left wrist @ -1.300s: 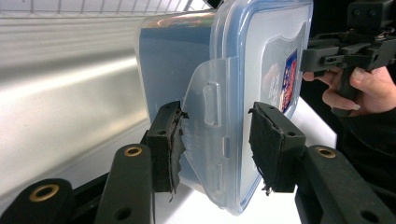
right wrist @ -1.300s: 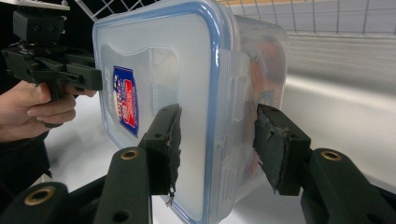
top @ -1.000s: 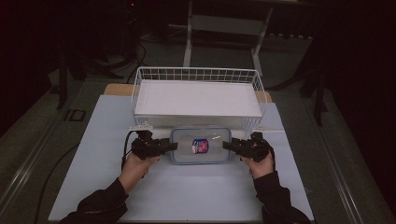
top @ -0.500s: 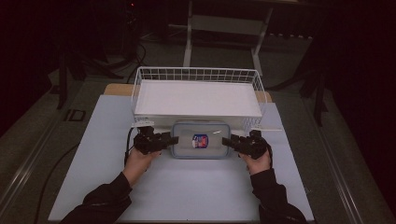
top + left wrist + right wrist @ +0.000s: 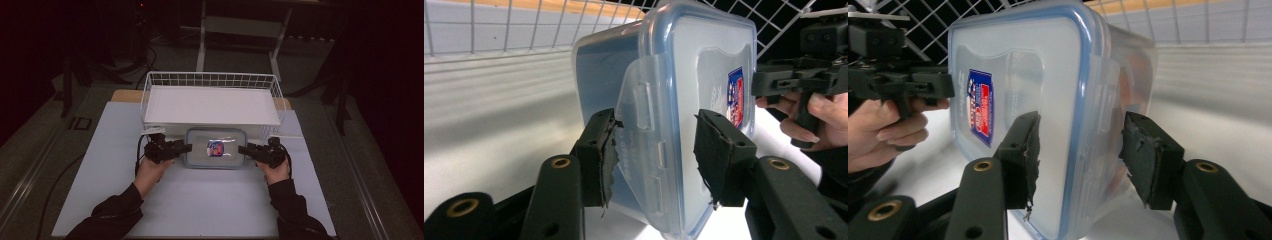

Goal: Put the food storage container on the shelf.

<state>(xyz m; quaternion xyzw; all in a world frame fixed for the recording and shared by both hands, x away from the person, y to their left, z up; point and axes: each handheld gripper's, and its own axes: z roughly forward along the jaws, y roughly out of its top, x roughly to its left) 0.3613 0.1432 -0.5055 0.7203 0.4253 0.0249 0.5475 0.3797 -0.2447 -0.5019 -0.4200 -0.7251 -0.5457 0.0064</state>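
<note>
Between the jaws of the left gripper [image 5: 656, 155] sits a food container [image 5: 684, 100] of smooth, translucent plastic, its lid glossy with a blue seal rim and a shiny printed sticker [image 5: 735, 97]. The jaw pads [image 5: 605, 155] are matt black foam, rough and torn. Beyond the jaws, the basket [image 5: 210, 80] is white-coated wire.

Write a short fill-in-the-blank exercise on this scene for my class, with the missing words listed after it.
1. The plastic container lies just in front of the white wire ____.
2. The left tool and the right tool meet the container at ____ ends.
3. The sticker on the container's lid is red and ____.
4. Each tool's jaws stand ____ around a lid latch.

Missing words: basket; opposite; blue; open
</note>
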